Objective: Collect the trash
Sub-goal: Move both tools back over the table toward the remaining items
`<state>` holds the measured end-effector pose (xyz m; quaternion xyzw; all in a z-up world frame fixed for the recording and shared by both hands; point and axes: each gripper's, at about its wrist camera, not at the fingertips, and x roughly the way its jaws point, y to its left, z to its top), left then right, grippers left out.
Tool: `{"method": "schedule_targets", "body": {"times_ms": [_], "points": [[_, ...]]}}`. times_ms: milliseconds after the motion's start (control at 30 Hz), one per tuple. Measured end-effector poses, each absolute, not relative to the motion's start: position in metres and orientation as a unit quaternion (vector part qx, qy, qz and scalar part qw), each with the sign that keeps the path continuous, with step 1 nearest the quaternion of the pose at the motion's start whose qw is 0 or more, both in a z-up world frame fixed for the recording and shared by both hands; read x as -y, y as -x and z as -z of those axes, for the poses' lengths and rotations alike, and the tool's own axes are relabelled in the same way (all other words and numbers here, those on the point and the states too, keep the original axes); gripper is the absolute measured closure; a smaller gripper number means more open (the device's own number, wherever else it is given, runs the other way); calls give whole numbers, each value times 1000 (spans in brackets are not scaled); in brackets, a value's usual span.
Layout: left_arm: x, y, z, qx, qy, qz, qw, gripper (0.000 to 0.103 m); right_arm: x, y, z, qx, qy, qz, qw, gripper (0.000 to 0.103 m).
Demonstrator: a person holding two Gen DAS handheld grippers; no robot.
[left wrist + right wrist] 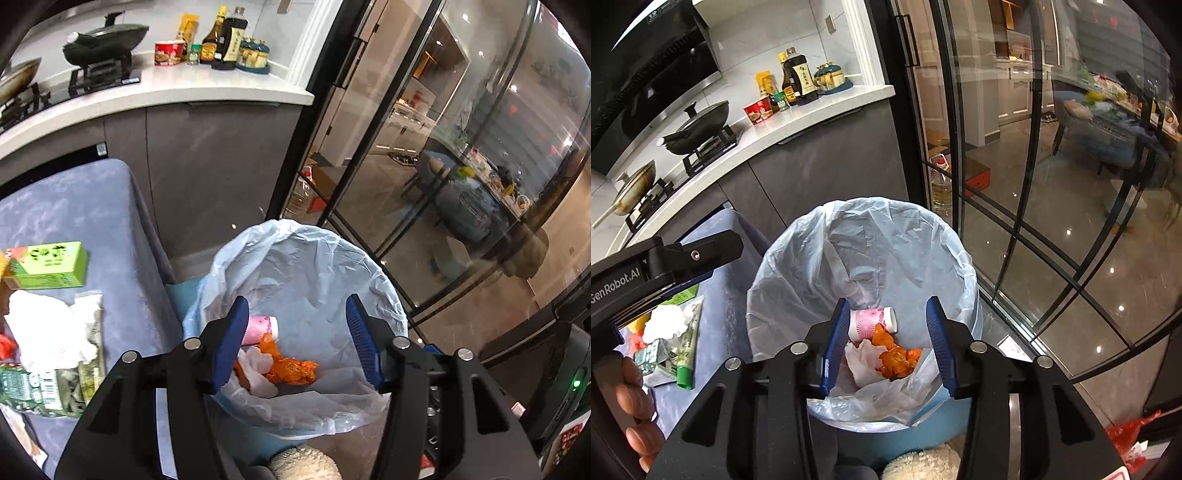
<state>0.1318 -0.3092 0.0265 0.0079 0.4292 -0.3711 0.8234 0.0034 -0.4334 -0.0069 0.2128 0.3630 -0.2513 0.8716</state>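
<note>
Both hand-held grippers, left point(299, 341) and right point(886, 347), hanging released over the bin point(864, 236), nothing gripped. Could snag the liner point(314, 266) pulling back toward the worktop edge point(136, 206), tbh.

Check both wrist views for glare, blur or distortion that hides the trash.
Left wrist: strong fisheye bending of the counter, ceiling-light reflections on the glass door, bin contents sharp. Right wrist: same bending, spot glare on the floor, pink cup clear, black vignette in the corners.
</note>
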Motion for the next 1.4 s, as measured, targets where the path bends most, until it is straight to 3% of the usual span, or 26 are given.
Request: {"method": "schedule_targets", "body": {"times_ms": [767, 1400], "points": [[168, -101, -48, -399, -46, 216, 890, 51, 306, -10, -28, -368, -157, 154, 904, 55], [-1, -102, 12, -458, 13, 65, 886, 42, 211, -32, -8, -406, -106, 89, 903, 55]]}}
